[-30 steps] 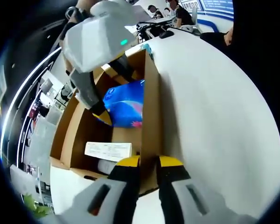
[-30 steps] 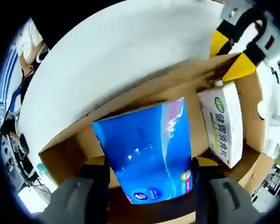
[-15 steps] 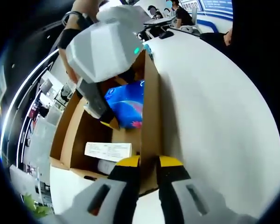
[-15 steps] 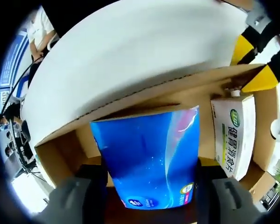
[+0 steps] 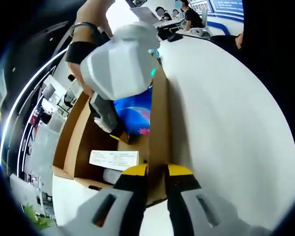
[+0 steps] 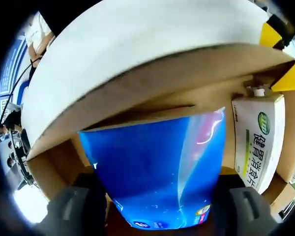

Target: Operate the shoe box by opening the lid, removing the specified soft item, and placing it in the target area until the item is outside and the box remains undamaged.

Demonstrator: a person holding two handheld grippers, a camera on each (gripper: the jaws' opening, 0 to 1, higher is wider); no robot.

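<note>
The blue pack [image 6: 157, 177] looks like a soft, film-wrapped bundle, tissues most likely: light, squashy, and slick on the outside, so I would expect it to give under pressure and slide if pinched only by a corner. The safest hold seems to be across its two long sides, low enough that the film does not simply stretch. That is how the right gripper [image 6: 157, 206] sits now, its jaws spread wide with one on either flank of the pack; whether they press on it I cannot tell.

The pack lies inside the open shoe box [image 5: 83, 135], close against the tall cardboard wall [image 5: 159, 123], with a white carton printed in green [image 6: 258, 142] just beside it. In the left gripper view the right gripper [image 5: 119, 132] reaches down into the box over the pack [image 5: 137, 115].

The wrapper is glossy deep blue with pale streaks, a pink patch toward one edge and small logos near one end.

The left gripper [image 5: 156, 172] is clamped on the top edge of that cardboard wall, jaws nearly together, steadying the box on the white bench [image 5: 226, 113].
</note>
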